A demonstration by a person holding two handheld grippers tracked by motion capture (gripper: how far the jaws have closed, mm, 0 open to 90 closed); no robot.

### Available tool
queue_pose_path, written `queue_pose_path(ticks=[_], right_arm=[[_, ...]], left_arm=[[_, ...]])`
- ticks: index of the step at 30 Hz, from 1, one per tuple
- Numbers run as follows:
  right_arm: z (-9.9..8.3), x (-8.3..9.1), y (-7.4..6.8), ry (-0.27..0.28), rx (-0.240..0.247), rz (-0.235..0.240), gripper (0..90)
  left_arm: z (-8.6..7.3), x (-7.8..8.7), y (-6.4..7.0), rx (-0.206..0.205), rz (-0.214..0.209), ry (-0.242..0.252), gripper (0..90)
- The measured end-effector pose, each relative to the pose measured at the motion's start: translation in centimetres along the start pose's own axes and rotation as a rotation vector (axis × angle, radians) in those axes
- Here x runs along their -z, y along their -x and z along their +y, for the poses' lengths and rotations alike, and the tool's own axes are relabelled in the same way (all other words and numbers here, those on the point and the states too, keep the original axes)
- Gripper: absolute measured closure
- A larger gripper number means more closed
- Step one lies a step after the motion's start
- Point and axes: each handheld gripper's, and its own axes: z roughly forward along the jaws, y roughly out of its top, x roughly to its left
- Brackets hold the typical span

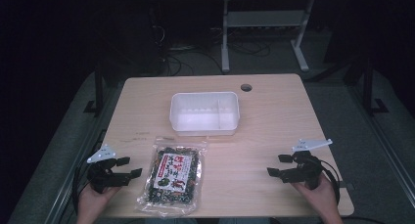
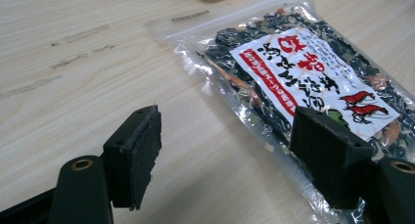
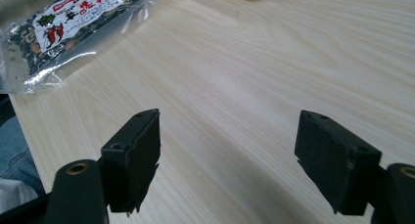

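Note:
A clear packet of dark dried food (image 1: pixel 172 174) with a red and white label lies flat near the table's front edge, left of centre. My left gripper (image 1: pixel 129 167) stands open just left of it, jaws wide with nothing between them; in the left gripper view the packet (image 2: pixel 303 72) lies ahead and to the right, one jaw over its edge. My right gripper (image 1: pixel 277 165) stands open over bare wood at the front right. The right gripper view has the packet (image 3: pixel 63 23) at its upper left.
A white plastic tub (image 1: pixel 205 113) with an inner divider stands at the middle of the wooden table (image 1: pixel 274 121). A round cable hole (image 1: pixel 246 87) sits near the far edge. Beyond the table are dark floor, cables and a desk frame (image 1: pixel 264 33).

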Motion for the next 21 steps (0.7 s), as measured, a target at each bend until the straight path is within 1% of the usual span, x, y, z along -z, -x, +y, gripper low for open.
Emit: queue_pose_path(ticks=[1, 2, 3, 4, 5, 6, 7, 8, 9, 10, 11, 12, 14, 15, 16, 18, 19, 20, 21], right_arm=[[0.2, -0.1, -0.4, 0.003, 0.008, 0.01, 23.5], [0.3, -0.1, -0.6, 0.007, 0.012, 0.02, 23.3], [0.3, -0.1, -0.6, 0.007, 0.012, 0.02, 23.3], [0.7, -0.3, -1.2, 0.008, 0.022, 0.026, 22.1], [0.7, -0.3, -1.2, 0.008, 0.022, 0.026, 22.1], [0.9, -0.5, -1.5, 0.006, 0.029, 0.033, 21.9], [1.3, -0.7, -1.9, 0.004, 0.044, 0.041, 20.9], [1.3, -0.7, -1.9, 0.004, 0.044, 0.041, 20.9], [1.9, -1.0, -2.2, 0.002, 0.049, 0.051, 20.0], [1.9, -1.0, -2.2, 0.002, 0.049, 0.051, 20.0], [2.5, -1.4, -2.5, 0.001, 0.05, 0.072, 19.6], [2.5, -1.4, -2.5, 0.001, 0.05, 0.072, 19.6], [3.3, -2.0, -2.9, -0.019, 0.055, 0.088, 19.6], [4.0, -2.7, -3.3, -0.029, 0.063, 0.093, 19.8], [4.4, -3.0, -3.6, -0.032, 0.067, 0.095, 19.8], [4.4, -3.0, -3.6, -0.032, 0.067, 0.095, 19.8], [5.4, -4.2, -4.3, -0.048, 0.086, 0.108, 19.8], [5.4, -4.2, -4.3, -0.048, 0.086, 0.108, 19.8], [5.8, -4.7, -4.6, -0.054, 0.092, 0.112, 19.8]], left_arm=[[0.0, -0.1, 0.1, 0.003, -0.006, 0.001, 27.6], [0.0, -0.2, 0.2, -0.007, -0.022, -0.002, 29.4], [0.0, -0.2, 0.2, -0.007, -0.022, -0.002, 30.7], [0.1, -0.3, 0.3, -0.011, -0.035, -0.009, 31.5], [0.1, -0.3, 0.3, -0.011, -0.035, -0.009, 31.5], [0.1, -0.4, 0.4, -0.012, -0.039, -0.011, 31.5], [0.2, -0.5, 0.5, -0.015, -0.054, -0.012, 32.8], [0.2, -0.5, 0.5, -0.015, -0.054, -0.012, 33.7], [0.3, -0.6, 0.6, -0.017, -0.064, -0.014, 34.5], [0.3, -0.6, 0.6, -0.017, -0.064, -0.014, 35.3], [0.3, -0.7, 0.7, -0.02, -0.07, -0.019, 36.8], [0.3, -0.8, 0.8, -0.026, -0.076, -0.023, 36.8], [0.4, -1.1, 0.9, -0.041, -0.082, -0.032, 40.0], [0.4, -1.2, 1.0, -0.042, -0.088, -0.035, 41.5], [0.4, -1.4, 0.9, -0.042, -0.096, -0.039, 42.2], [0.4, -1.5, 1.0, -0.042, -0.1, -0.04, 43.7], [0.4, -1.5, 1.0, -0.047, -0.106, -0.041, 45.4], [0.4, -1.6, 1.0, -0.048, -0.11, -0.04, 45.4], [0.4, -1.6, 1.0, -0.05, -0.114, -0.04, 45.8]])
